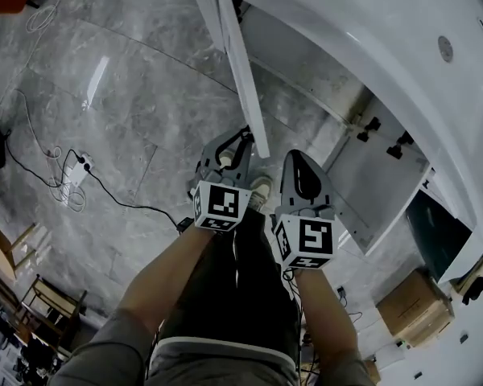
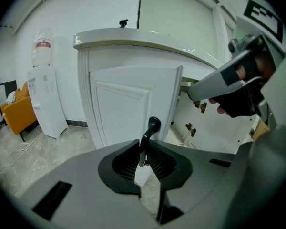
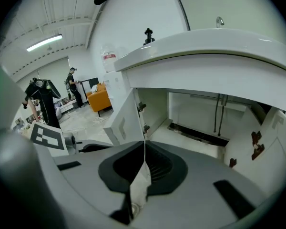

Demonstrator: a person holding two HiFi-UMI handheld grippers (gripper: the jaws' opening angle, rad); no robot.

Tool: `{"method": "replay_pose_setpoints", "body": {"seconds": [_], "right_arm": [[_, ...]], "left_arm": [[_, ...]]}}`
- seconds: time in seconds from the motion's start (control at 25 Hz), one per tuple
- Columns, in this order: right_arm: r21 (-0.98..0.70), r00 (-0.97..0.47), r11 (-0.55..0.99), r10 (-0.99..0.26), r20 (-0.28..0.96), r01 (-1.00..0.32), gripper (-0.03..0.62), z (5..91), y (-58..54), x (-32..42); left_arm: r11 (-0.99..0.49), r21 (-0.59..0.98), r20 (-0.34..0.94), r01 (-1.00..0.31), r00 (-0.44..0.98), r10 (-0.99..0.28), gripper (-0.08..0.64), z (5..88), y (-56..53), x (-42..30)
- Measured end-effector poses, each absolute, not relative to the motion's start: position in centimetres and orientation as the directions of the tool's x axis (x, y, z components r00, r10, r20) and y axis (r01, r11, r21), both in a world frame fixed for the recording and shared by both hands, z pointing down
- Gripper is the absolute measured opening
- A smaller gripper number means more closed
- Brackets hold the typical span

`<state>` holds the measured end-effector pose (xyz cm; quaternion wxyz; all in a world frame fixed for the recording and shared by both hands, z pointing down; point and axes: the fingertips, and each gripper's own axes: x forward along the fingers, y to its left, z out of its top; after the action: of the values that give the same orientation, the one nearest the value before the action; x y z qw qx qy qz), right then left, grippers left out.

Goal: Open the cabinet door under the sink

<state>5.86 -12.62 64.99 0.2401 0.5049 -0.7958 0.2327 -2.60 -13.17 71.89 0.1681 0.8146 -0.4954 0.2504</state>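
The white cabinet under the sink counter (image 1: 402, 39) stands with both doors swung out. The left door (image 1: 240, 63) shows edge-on in the head view and face-on (image 2: 124, 104) in the left gripper view. Its black handle (image 2: 151, 128) sits between the pads of my left gripper (image 2: 145, 151), which is shut on it. My right gripper (image 1: 296, 161) hangs just right of that door's free edge, with its jaws pressed together (image 3: 144, 156) and nothing between them. It faces the open cabinet interior (image 3: 195, 113). The right door (image 1: 378, 187) is also open.
Two pipes (image 3: 219, 113) run down the cabinet's back wall. Cables and a power strip (image 1: 76, 171) lie on the grey floor to the left. A cardboard box (image 1: 414, 304) sits at the lower right. A water dispenser (image 2: 45, 99) and an orange chair (image 2: 19, 109) stand left of the cabinet. People (image 3: 40, 99) stand far off.
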Motion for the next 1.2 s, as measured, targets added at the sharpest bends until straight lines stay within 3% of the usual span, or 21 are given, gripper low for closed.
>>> {"method": "replay_pose_setpoints", "body": {"seconds": [0.56, 0.8, 0.96, 1.2], "right_arm": [[-0.156, -0.53, 0.567, -0.587, 0.611, -0.808, 0.031, 66.7, -13.6, -3.9], [-0.175, -0.576, 0.61, -0.557, 0.598, -0.772, 0.031, 66.8, -14.4, -7.4], [-0.194, -0.606, 0.638, -0.526, 0.598, -0.745, 0.031, 67.2, -14.5, -8.5], [-0.197, -0.606, 0.639, -0.52, 0.602, -0.743, 0.031, 67.7, -15.1, -9.0]], "left_arm": [[-0.436, -0.11, 0.533, -0.893, 0.318, -0.784, 0.04, 71.2, -11.9, -14.3], [-0.477, -0.05, 0.498, -0.878, 0.391, -0.774, 0.038, 71.1, -12.6, -18.6], [-0.427, -0.021, 0.47, -0.904, 0.369, -0.802, 0.038, 70.6, -13.6, -22.0], [-0.45, -0.02, 0.475, -0.893, 0.388, -0.79, 0.043, 70.6, -14.1, -22.6]]}}
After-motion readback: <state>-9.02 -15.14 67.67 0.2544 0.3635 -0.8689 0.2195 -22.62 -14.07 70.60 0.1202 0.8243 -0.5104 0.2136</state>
